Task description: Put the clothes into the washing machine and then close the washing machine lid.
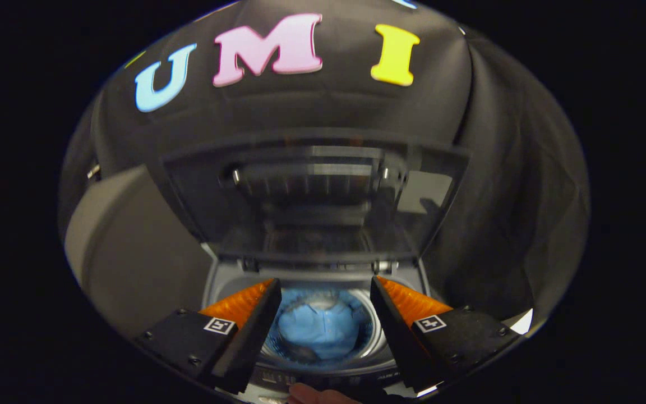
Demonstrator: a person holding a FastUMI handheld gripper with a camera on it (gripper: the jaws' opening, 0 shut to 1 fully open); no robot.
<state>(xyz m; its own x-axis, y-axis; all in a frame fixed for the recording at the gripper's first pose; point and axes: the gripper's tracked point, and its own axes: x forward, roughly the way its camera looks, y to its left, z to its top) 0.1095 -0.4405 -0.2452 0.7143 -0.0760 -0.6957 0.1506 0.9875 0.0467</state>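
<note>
A top-loading washing machine (227,280) stands below me with its dark glass lid (312,196) raised upright behind the drum opening. A light blue shirt (320,331) lies inside the drum, seen between my fingers and well below them. My gripper (326,289) hangs open above the drum with nothing between its fingers. The fingertips sit just under the lid's hinge edge.
A grey panel (127,247) rises to the left of the machine. Black cloth walls close in behind and to the right. A person's fingertip (306,394) rests near the machine's front control strip (323,377), below my fingers.
</note>
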